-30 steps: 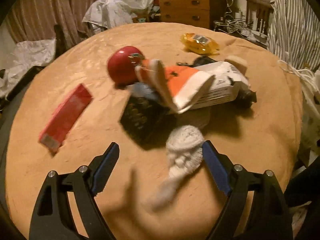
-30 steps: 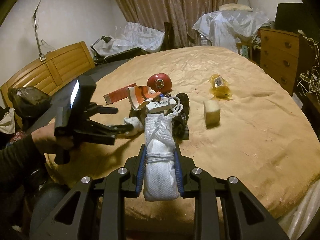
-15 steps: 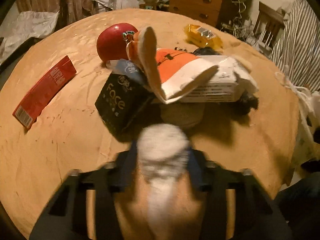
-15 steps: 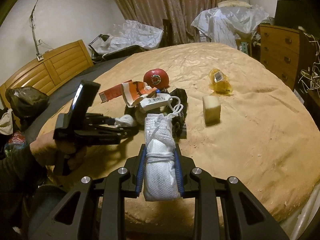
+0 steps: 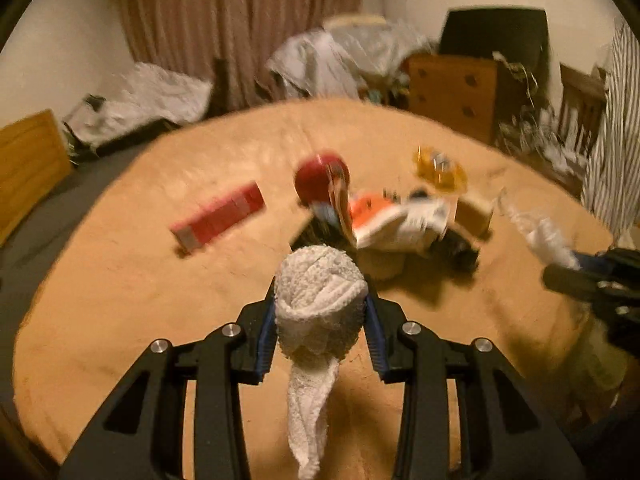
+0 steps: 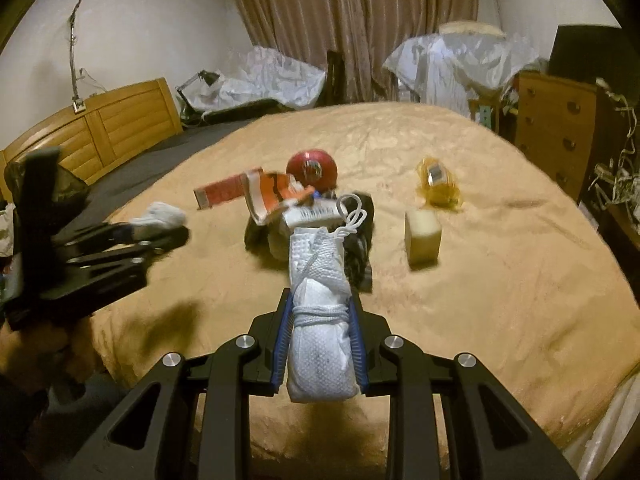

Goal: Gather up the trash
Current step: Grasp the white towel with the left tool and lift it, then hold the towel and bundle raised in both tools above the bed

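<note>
No legible text, brand, number or sign was found in either view. The white carton [image 6: 310, 213] in the pile on the bed [image 6: 500, 280] carried a barcode-like strip of dark bars, its digits too small to read. The red round item [image 6: 312, 168] bore a circular emblem, unreadable. The left wrist view was blurred; printing on the red box [image 5: 218, 216] could not be made out.
</note>
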The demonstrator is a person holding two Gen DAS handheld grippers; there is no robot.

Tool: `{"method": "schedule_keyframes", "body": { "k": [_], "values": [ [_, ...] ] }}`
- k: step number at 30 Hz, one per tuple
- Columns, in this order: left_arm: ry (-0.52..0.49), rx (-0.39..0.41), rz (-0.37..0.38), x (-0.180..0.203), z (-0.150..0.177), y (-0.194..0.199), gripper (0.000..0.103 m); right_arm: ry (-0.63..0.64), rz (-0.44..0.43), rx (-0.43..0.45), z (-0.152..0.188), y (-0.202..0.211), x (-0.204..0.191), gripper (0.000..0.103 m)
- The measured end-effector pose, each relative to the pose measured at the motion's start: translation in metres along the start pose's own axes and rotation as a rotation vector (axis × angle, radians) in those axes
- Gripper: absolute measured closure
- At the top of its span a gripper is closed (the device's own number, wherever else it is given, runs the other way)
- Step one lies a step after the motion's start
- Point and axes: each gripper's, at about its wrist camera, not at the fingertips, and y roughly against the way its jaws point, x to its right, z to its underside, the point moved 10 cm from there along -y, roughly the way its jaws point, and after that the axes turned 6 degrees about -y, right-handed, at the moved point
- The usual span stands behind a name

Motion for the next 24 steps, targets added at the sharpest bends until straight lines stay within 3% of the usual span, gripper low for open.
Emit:
{"method": "schedule_keyframes", "body": {
  "k": [6,11,24],
  "values": [
    [0.076,0.137,-0.08,0.001,-0.031,0.057,0.067,0.033,0.033,0.108,-0.024,0.031,-0.015,0.076],
    [0.107,0.204,-0.115,0.007,-0.043,0.08,0.066,0.009,0.062,0.201,-0.04,0.063,-0.019,0.076],
    [0.101,0.288,-0.129,0.024,-0.054,0.113,0.065,-0.018,0.11,0.317,-0.044,0.117,-0.021,0.076]
  ]
}}
